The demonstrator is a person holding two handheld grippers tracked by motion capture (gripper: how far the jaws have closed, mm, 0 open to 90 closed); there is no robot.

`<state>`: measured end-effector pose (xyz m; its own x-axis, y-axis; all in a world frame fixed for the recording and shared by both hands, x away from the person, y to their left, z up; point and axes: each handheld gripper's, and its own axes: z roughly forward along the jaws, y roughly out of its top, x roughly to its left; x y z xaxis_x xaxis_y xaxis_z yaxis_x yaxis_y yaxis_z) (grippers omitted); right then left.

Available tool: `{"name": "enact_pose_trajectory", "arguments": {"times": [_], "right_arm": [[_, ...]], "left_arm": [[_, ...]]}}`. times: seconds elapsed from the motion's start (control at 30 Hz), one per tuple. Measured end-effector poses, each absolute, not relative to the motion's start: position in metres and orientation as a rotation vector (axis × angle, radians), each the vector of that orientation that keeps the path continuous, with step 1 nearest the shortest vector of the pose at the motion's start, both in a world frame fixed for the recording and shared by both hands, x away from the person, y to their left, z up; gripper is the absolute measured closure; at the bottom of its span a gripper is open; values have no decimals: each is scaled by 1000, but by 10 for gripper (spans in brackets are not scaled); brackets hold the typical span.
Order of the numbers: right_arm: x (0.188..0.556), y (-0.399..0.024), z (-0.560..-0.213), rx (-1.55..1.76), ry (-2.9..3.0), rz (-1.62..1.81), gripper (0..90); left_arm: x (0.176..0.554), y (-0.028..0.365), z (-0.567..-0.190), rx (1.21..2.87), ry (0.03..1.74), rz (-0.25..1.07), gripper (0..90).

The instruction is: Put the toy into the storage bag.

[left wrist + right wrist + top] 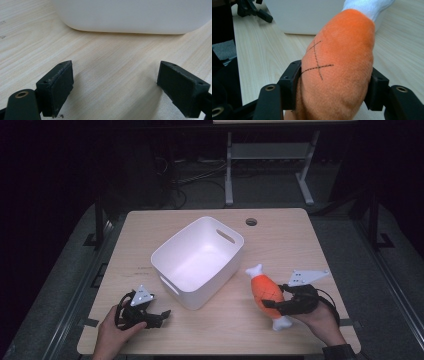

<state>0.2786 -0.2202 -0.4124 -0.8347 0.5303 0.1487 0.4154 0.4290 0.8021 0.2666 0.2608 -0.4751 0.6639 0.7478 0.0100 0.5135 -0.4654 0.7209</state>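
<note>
Right now the right claw [274, 306] is clamped across the fat orange body of a plush drumstick toy [268, 292], jaws pressing into both sides. The toy sits at the desk's [300, 240] right side, just beside the white bin [197, 261]; can't tell if it's resting on the desk or just lifted. Gripping the thick middle prob. gives the firmest hold on sth soft. The left claw [159, 316] lies low on the desk w/ jaws spread wide, holding nothing, pointed at the bin's near wall, likely to steady it.
</note>
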Motion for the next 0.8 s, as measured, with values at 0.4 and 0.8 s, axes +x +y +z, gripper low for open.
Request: {"name": "enact_pose_trajectory", "arguments": {"times": [0.4, 0.8], "right_arm": [[283, -222, -393, 804, 2530, 1413, 398], [292, -213, -371, 740, 2516, 1467, 398]], "left_arm": [[267, 261, -475, 2170, 970, 426, 127], [267, 261, -475, 2168, 973, 423, 127]]}}
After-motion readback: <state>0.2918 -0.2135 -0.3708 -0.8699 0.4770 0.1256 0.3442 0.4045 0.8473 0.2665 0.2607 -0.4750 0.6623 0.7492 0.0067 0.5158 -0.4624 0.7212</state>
